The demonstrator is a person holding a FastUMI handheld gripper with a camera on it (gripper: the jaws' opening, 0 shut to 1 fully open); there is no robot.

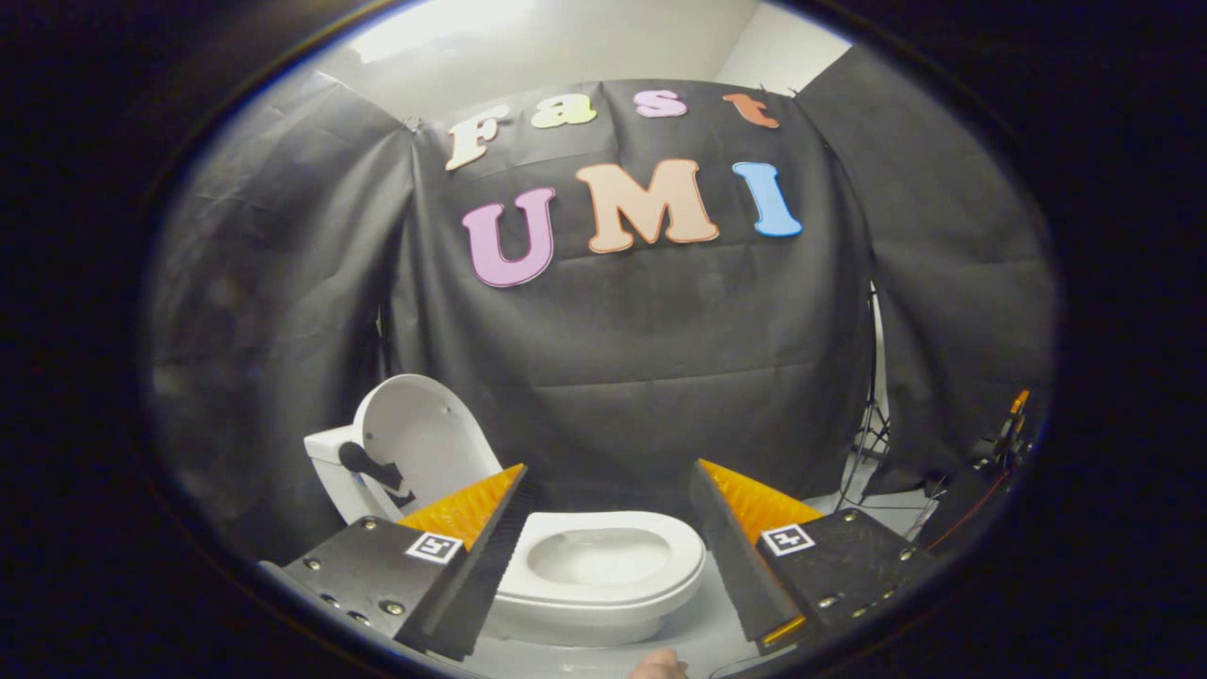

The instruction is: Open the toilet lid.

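Gripper view: the toilet lid stands raised against the tank, and the white seat with its open bowl lies just ahead of and between the fingers. The gripper is spread wide, holding nothing; each finger carries a small square black-and-white marker, with no readable writing on it.

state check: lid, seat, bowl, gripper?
lid: up, standing about upright, leaning back by the tank
seat: down on the bowl
bowl: uncovered, looks empty
gripper: open, fingers apart, holding nothing, toilet between and beyond them
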